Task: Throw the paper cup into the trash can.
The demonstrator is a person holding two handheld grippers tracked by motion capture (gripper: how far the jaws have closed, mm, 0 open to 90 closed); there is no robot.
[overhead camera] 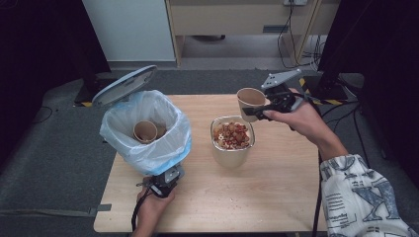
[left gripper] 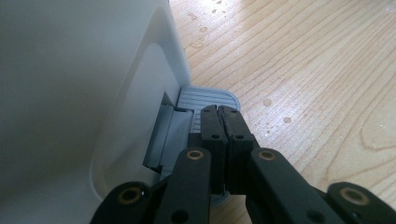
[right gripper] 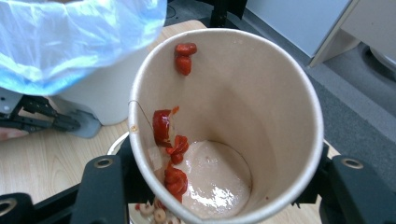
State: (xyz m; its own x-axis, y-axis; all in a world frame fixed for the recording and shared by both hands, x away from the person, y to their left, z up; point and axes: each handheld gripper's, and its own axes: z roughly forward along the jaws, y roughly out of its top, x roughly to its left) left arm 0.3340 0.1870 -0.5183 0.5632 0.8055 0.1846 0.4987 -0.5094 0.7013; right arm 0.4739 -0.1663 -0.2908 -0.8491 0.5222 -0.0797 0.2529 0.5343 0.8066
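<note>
Nearby, lined bin (overhead camera: pixel 148 129), cereal bowl (overhead camera: pixel 232 139)

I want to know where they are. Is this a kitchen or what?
Probably not a kitchen: more likely a lab or office room. A small wooden table stands on grey carpet, with loose cables and plain office furniture behind.
</note>
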